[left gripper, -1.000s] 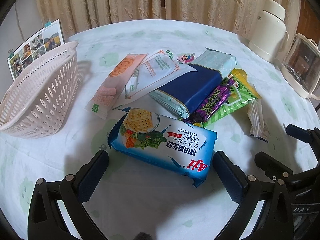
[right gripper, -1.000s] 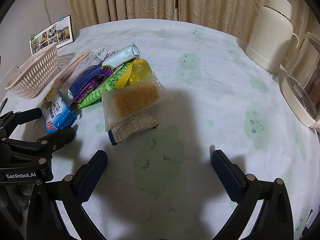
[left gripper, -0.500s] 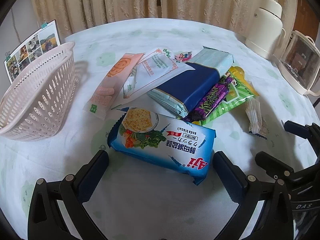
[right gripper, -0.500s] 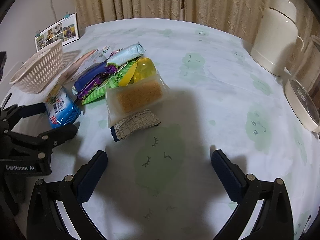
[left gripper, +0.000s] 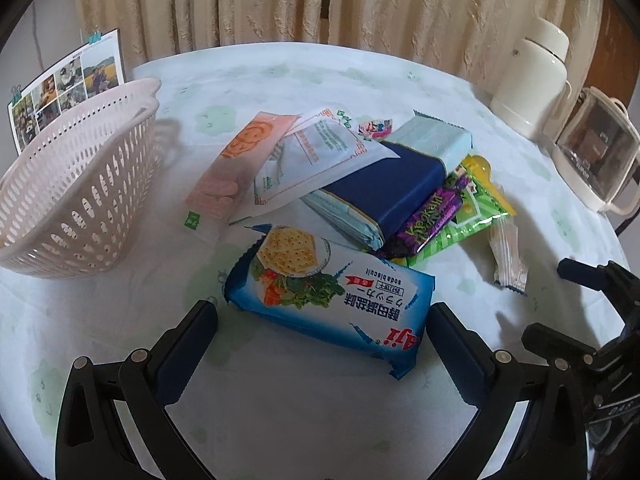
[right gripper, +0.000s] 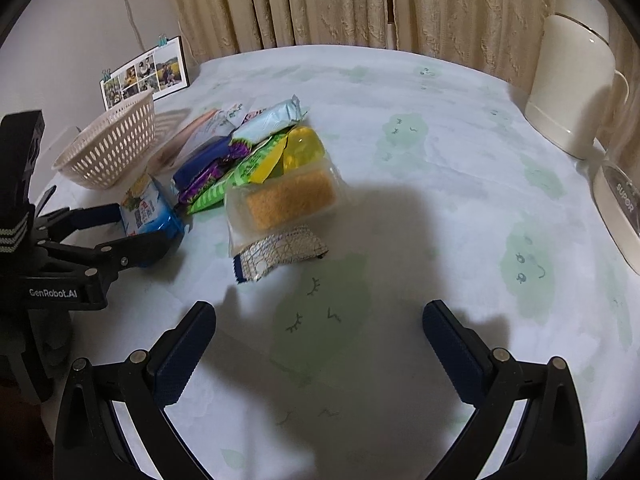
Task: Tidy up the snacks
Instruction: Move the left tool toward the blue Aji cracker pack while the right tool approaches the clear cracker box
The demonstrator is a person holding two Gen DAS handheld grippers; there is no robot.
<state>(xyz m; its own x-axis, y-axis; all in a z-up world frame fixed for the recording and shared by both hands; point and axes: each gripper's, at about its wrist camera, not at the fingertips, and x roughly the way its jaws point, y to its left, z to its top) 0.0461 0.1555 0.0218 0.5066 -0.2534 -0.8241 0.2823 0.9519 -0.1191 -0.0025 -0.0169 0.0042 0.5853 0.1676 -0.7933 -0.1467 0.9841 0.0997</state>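
Straddling soda biscuit pack [left gripper: 328,292]: left claw [left gripper: 322,334] (agape)

free: bare desk [right gripper: 440,184] ahead of right tongs [right gripper: 318,330] | blocked: biscuit pack [left gripper: 326,294] between left tongs [left gripper: 320,332], basket [left gripper: 76,196] far-left

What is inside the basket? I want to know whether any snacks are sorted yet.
Nothing shows inside the basket: what can be seen of its inside in the left wrist view looks empty. Its near wall hides the bottom, so something flat there cannot be ruled out.
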